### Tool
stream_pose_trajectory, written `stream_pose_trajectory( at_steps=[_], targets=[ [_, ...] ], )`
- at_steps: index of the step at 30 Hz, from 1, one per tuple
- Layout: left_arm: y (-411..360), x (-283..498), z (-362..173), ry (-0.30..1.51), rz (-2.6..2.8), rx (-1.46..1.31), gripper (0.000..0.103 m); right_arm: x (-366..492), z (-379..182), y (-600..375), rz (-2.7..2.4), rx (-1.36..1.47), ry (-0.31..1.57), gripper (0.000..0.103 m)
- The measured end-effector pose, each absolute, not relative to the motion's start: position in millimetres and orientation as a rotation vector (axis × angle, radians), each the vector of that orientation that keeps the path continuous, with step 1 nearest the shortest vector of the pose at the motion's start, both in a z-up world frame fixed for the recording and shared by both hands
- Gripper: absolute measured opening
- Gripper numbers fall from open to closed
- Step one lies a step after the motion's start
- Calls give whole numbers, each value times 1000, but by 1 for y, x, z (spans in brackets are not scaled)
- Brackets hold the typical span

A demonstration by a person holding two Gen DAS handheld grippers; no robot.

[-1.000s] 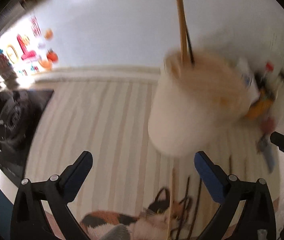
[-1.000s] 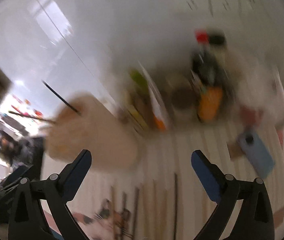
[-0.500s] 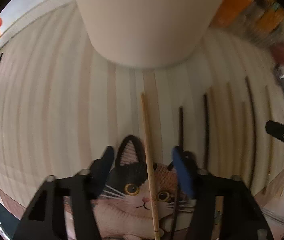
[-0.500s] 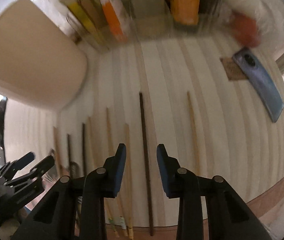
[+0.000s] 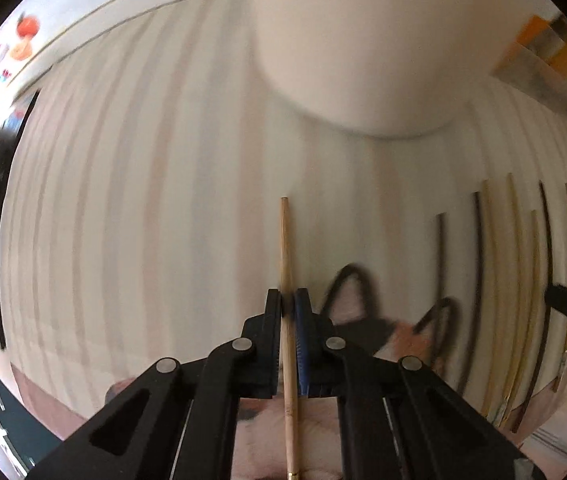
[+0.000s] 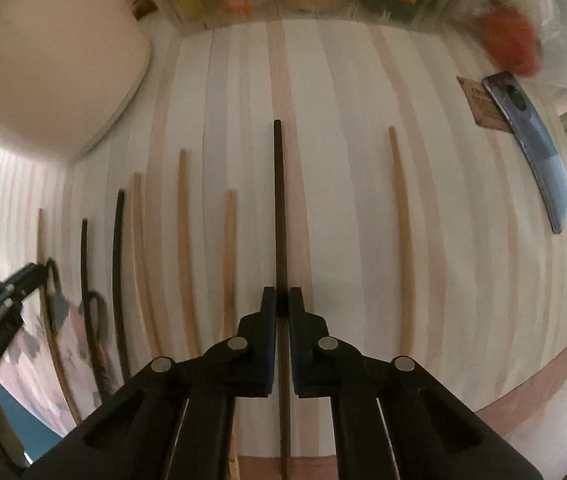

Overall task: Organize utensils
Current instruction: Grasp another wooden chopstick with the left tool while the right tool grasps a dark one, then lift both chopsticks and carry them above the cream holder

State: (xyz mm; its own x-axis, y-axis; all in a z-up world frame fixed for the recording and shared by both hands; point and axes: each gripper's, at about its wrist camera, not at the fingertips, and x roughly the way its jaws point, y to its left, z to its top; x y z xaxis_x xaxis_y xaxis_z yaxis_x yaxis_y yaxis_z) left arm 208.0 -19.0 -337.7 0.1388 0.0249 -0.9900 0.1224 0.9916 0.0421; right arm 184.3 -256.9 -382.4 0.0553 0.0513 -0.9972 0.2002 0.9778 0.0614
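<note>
Chopsticks pinched both sides: left gripper clamps wooden chopstick, right gripper clamps black chopstick; lift level toward cup ahead.

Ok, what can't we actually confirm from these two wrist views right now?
- Cream holder: left view, rim and contents cut off by the top edge.
- Wooden chopstick: left view, near end leaves the bottom edge.
- Dark chopstick: right view, whether lifted or resting on the mat.
- Red object: right view, blurred.

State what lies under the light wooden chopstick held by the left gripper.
Under the light wooden chopstick: the striped mat and cat-picture cloth. The left gripper hides part.
</note>
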Motion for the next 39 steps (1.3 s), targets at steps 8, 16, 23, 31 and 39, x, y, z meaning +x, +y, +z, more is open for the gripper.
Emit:
stream_pose_trajectory(
  at_steps=[8,16,23,31,39],
  targets=[
    [5,199,-340,1480,-90,84,5,172,-391,-254,-103,185,1591,6],
    [14,202,-339,1501,-86,94,5,181,-400,-248,-99,125,1659,6],
    [0,207,-340,1490,-78,104,5,191,-388,-247,-101,115,1662,6],
    [4,196,-338,1468,-87,113,4,178,-380,-237,-141,122,1604,6],
    [3,174,-320,1452,-119,74,4,152,-364,-246,-119,217,1527,6]
  ],
)
